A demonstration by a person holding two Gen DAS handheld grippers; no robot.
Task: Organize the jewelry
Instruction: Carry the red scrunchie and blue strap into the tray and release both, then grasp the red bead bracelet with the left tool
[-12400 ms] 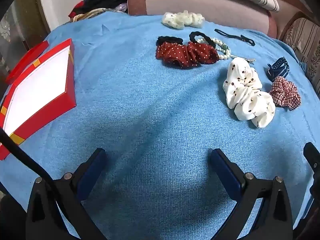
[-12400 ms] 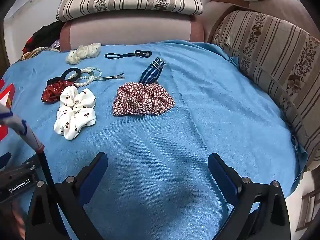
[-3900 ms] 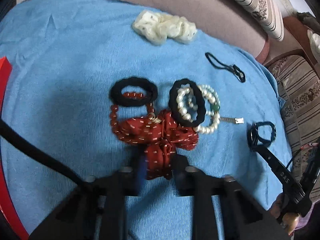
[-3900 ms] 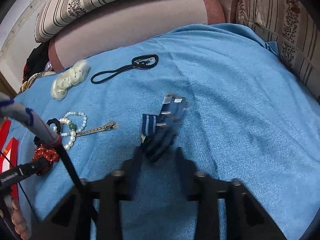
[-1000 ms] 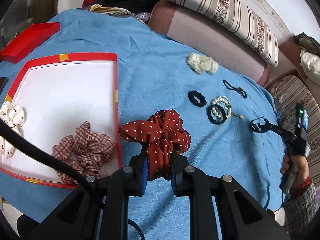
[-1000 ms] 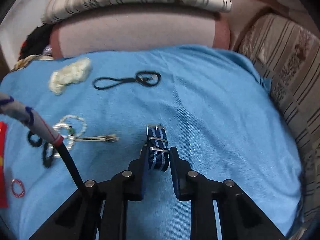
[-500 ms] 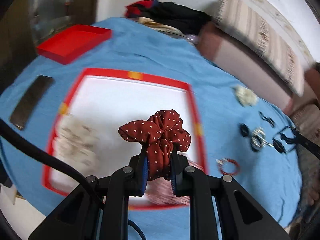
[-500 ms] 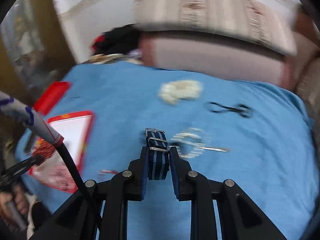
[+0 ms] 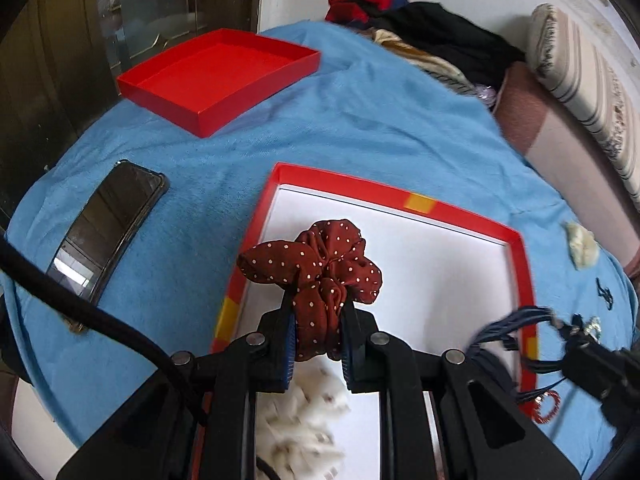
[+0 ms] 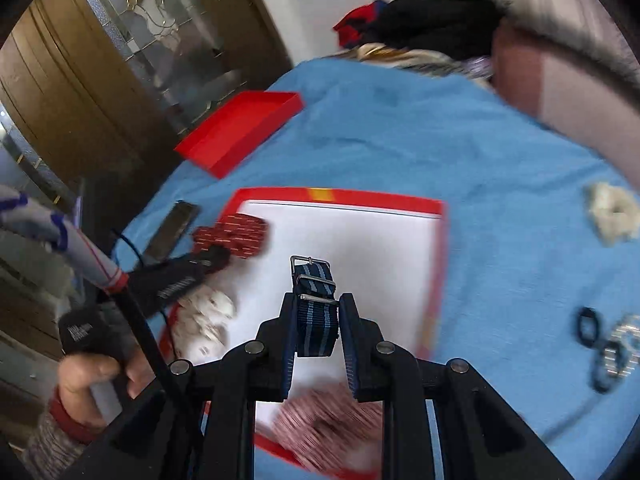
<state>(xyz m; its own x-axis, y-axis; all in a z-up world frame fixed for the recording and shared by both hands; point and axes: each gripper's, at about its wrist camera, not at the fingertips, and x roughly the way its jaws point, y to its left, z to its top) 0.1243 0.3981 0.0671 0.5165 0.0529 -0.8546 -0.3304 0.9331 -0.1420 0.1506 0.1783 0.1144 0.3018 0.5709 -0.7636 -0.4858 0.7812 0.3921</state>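
Observation:
My left gripper (image 9: 317, 322) is shut on a dark red scrunchie with white dots (image 9: 316, 272), held over the near left part of a red-rimmed box with a white floor (image 9: 400, 194). A white spotted scrunchie (image 9: 298, 428) lies in the box below my fingers. My right gripper (image 10: 318, 322) is shut on a blue striped strap (image 10: 314, 304), above the same box (image 10: 360, 196). A plaid scrunchie (image 10: 328, 428) and the white scrunchie (image 10: 206, 320) lie in it. The left gripper (image 10: 216, 258) with the red scrunchie (image 10: 234, 234) shows at that view's left, the right gripper with its strap (image 9: 516, 334) at the left view's right.
A shallow red lid (image 9: 218, 76) sits at the far left on the blue cloth (image 9: 360, 120). A dark phone (image 9: 106, 228) lies left of the box. A cream scrunchie (image 10: 612, 212), black hair ties (image 10: 596, 344), a red bead bracelet (image 9: 548, 410), piled clothes (image 9: 424, 36) and a person's hand (image 10: 92, 380) are in view.
Both grippers swept left from the loose items to over the box, each keeping its hold. The right one came in beside the left. The phone and red lid came into view.

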